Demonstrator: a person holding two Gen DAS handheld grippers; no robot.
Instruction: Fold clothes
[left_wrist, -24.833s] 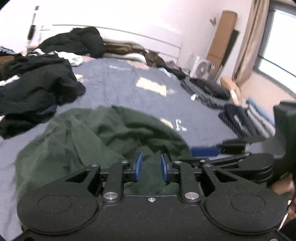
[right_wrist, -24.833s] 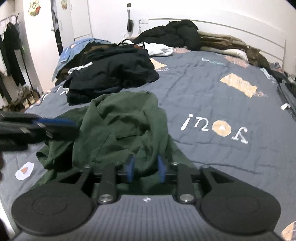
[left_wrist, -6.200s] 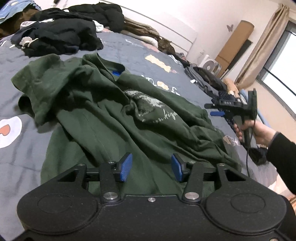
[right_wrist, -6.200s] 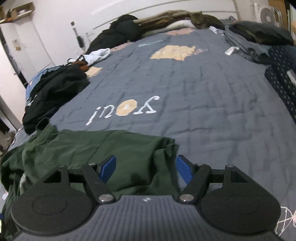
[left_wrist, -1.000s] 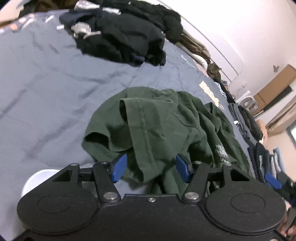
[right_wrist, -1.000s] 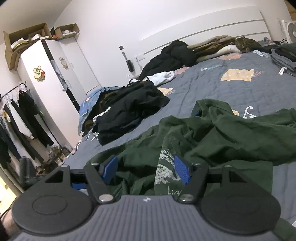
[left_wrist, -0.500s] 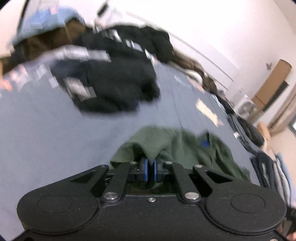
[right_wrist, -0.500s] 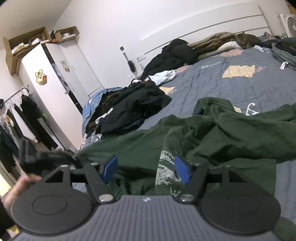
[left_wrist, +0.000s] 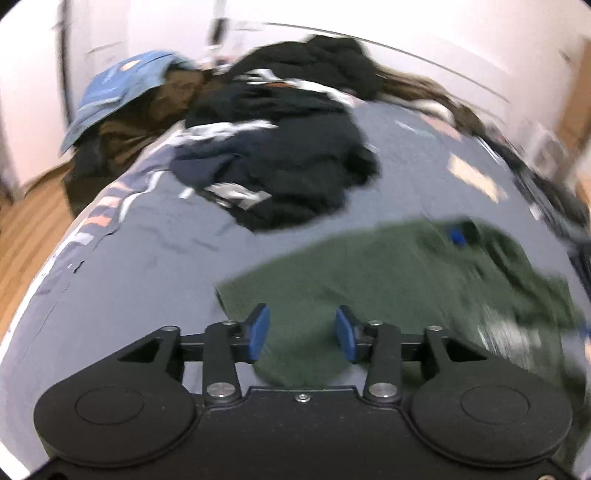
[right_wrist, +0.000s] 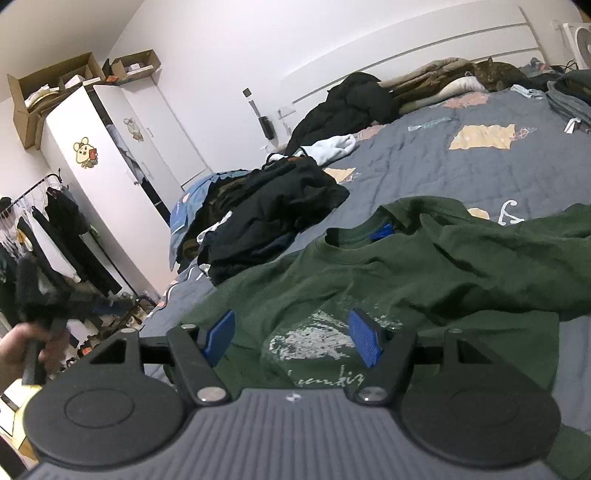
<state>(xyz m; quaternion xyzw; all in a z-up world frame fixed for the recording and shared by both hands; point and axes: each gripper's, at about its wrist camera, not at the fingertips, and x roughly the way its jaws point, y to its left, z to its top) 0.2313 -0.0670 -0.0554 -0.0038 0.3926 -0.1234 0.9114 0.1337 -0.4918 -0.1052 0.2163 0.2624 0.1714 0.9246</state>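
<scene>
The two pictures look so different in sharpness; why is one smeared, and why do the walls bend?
Left wrist view: motion blur smears the green T-shirt and the black clothes pile; only the left gripper, jaws opening with nothing between them, is crisp. Right wrist view: sharp, the shirt's print legible. Both: fisheye lenses curve the headboard and bed edges.

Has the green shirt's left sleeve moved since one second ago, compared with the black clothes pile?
Yes. The green shirt sleeve edge was bunched; now it is spread flat outward, beside the black clothes pile.
</scene>
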